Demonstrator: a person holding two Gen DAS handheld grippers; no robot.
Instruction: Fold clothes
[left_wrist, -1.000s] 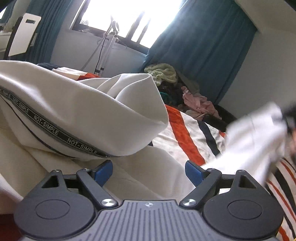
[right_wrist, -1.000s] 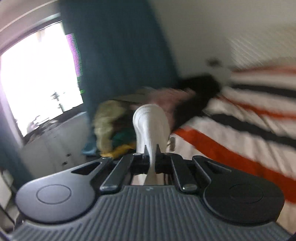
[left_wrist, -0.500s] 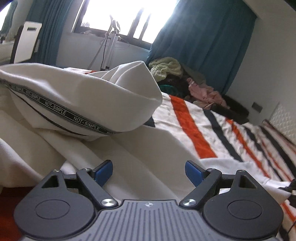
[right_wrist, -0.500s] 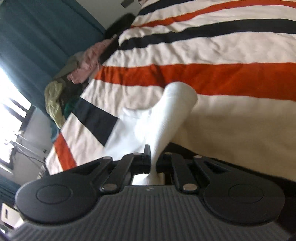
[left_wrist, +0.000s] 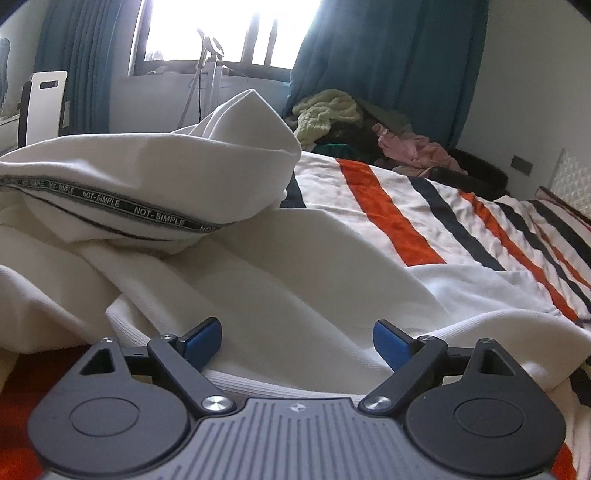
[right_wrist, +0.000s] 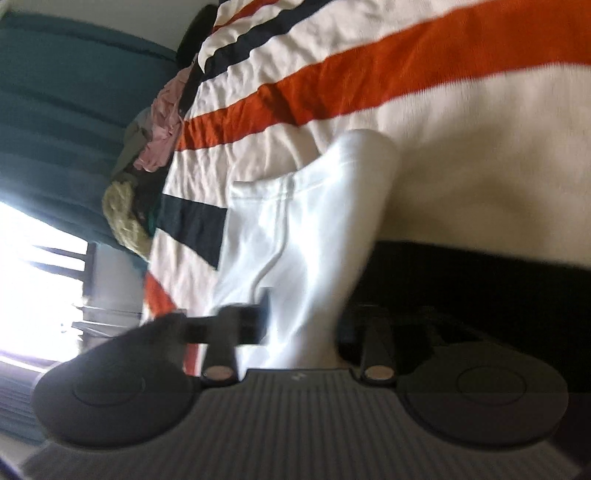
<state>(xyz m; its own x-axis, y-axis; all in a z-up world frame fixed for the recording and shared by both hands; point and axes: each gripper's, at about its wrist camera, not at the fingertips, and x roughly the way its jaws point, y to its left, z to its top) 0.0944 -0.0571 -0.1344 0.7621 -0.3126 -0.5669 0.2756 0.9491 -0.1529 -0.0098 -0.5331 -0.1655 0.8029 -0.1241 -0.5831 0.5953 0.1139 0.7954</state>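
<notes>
White garment (right_wrist: 295, 229) lies between the opening right claw (right_wrist: 303, 321); left claw (left_wrist: 297, 341) gapes empty, angled downward.

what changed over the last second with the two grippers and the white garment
The right gripper carried a pinched end of the white garment down from the air onto the striped bedspread; its jaws are now opening and the cloth lies loose between them. The left gripper shifted along the garment. It stayed wide open and holds nothing. The clothes pile by the curtain did not move.
</notes>
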